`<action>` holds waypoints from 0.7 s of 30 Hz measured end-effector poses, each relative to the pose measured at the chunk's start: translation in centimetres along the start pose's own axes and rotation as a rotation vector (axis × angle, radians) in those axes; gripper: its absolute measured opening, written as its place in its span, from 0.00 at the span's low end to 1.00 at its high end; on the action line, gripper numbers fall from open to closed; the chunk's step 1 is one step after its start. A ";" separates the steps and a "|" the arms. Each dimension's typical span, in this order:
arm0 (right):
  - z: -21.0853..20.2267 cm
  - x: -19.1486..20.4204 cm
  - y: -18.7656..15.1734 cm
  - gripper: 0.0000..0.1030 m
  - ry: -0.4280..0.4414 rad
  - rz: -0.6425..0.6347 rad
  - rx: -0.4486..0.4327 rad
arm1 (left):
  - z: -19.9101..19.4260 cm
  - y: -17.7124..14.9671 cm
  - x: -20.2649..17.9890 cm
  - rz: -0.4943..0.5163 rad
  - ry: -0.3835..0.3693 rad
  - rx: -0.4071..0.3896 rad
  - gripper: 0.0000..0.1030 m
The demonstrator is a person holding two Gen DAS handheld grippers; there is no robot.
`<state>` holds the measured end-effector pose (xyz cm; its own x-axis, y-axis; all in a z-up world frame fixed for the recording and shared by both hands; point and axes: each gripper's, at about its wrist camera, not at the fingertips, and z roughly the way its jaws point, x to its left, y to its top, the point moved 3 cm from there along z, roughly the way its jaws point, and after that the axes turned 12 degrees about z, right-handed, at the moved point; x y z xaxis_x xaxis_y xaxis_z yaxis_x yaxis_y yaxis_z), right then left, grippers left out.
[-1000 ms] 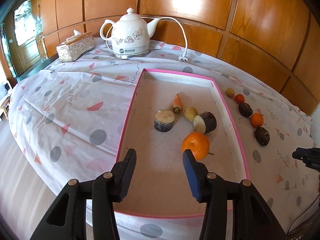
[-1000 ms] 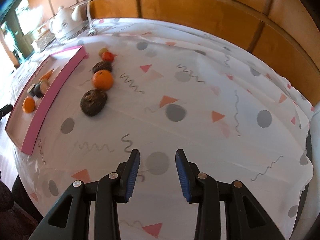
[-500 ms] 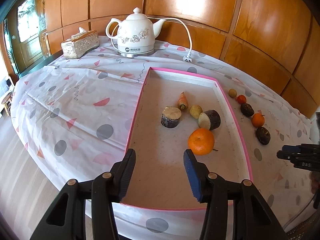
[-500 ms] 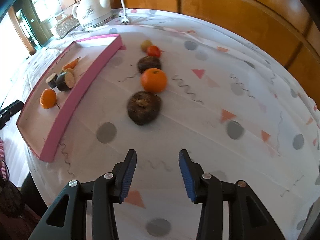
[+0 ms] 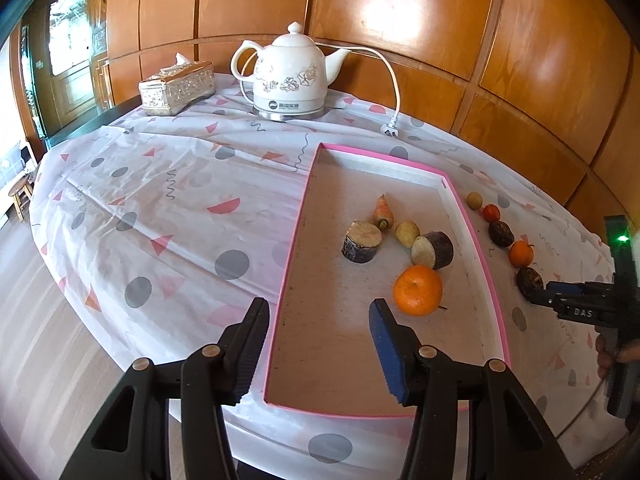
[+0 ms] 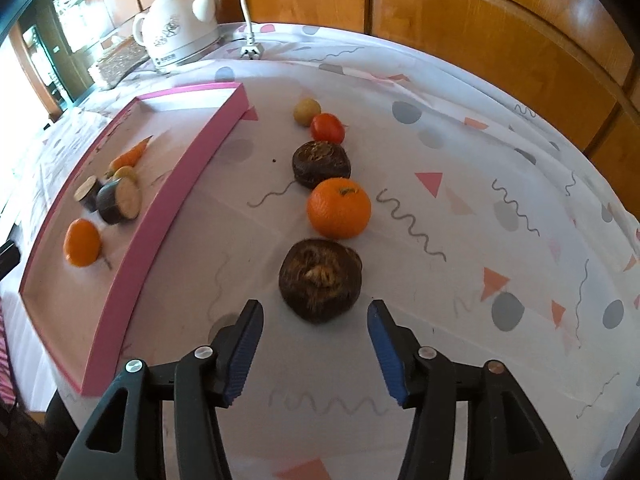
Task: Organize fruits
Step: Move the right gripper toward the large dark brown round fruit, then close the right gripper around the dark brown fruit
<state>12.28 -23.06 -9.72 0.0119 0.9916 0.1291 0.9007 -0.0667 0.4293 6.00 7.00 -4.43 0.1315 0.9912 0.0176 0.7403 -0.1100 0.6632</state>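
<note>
Your right gripper (image 6: 316, 344), jaws opening and empty, lines up on the dark round fruit (image 6: 320, 280) just ahead; push forward to straddle it. Your left gripper (image 5: 320, 340) hangs part-open, empty, over the pink tray (image 5: 496, 308).

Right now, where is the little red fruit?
In the right wrist view the red fruit sits on the tablecloth outside the pink tray, to its right, second from the far end of the row, between a small yellowish fruit and a dark brown one.
</note>
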 end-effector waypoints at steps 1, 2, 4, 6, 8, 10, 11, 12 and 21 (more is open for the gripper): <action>0.2 0.0 0.2 0.54 -0.008 0.001 -0.001 | -0.1 0.0 0.1 -0.002 0.001 -0.001 0.53; 0.5 0.1 0.3 0.54 -0.009 0.003 0.003 | -0.1 -0.1 0.2 -0.004 0.002 -0.002 0.53; 0.9 0.2 0.6 0.54 -0.013 0.004 0.005 | -0.1 -0.1 0.3 -0.009 0.003 0.000 0.53; 1.3 0.2 0.8 0.54 -0.023 0.003 0.006 | -0.1 -0.1 0.4 -0.012 0.003 0.002 0.53; 1.6 0.2 0.9 0.54 -0.026 0.005 0.012 | -0.1 -0.2 0.5 -0.015 0.004 0.002 0.53; 1.9 0.2 0.9 0.54 -0.036 0.001 0.012 | -0.2 -0.2 0.6 -0.018 0.007 0.002 0.55; 2.0 0.3 0.8 0.54 -0.035 0.001 0.015 | -0.3 -0.2 0.6 -0.018 0.008 0.002 0.56; 2.2 0.4 0.8 0.54 -0.032 0.000 0.017 | -0.3 -0.2 0.6 -0.020 0.010 0.001 0.56; 2.1 1.0 0.5 0.46 -0.035 -0.008 0.006 | -0.4 -0.3 0.6 -0.021 0.011 0.002 0.57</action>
<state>13.63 -21.87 -11.32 0.0195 0.9953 0.0946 0.9036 -0.0580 0.4244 5.59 7.69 -4.34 0.1088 0.9940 0.0115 0.7444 -0.0891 0.6618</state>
